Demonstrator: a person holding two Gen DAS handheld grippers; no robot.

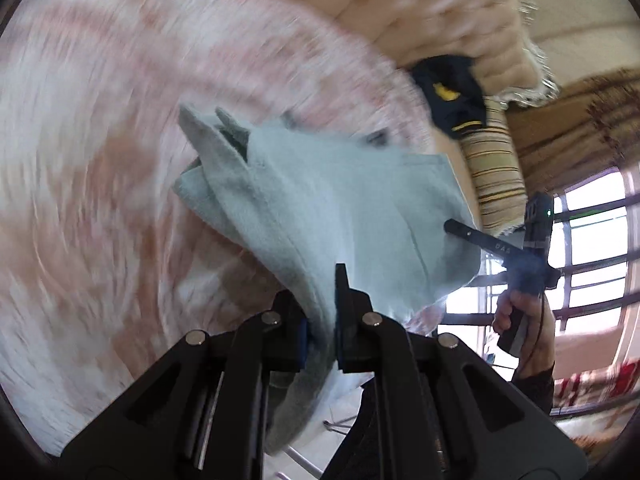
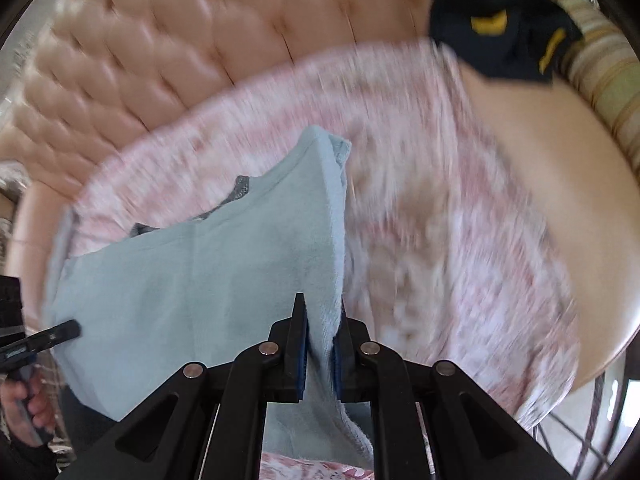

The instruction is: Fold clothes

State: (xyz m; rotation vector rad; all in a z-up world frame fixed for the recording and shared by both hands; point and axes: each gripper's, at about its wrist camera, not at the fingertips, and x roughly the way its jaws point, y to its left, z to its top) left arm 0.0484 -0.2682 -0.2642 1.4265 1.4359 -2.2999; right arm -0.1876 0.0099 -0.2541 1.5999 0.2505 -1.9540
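A light blue fleece garment (image 1: pixel 320 200) hangs in the air between both grippers, above a pink and white patterned blanket (image 1: pixel 100 140). My left gripper (image 1: pixel 322 312) is shut on one edge of it. My right gripper (image 2: pixel 322 328) is shut on another edge of the garment (image 2: pixel 200 272). The right gripper also shows in the left wrist view (image 1: pixel 480 240) at the garment's far corner, and the left gripper's fingertip shows in the right wrist view (image 2: pixel 60 330). Both views are blurred by motion.
A dark navy garment with yellow marks (image 2: pixel 504 28) lies at the blanket's (image 2: pixel 440 200) far corner, next to a striped cushion (image 1: pixel 492 168). A tufted beige sofa back (image 2: pixel 160 52) stands behind. A barred window (image 1: pixel 592 260) is at the right.
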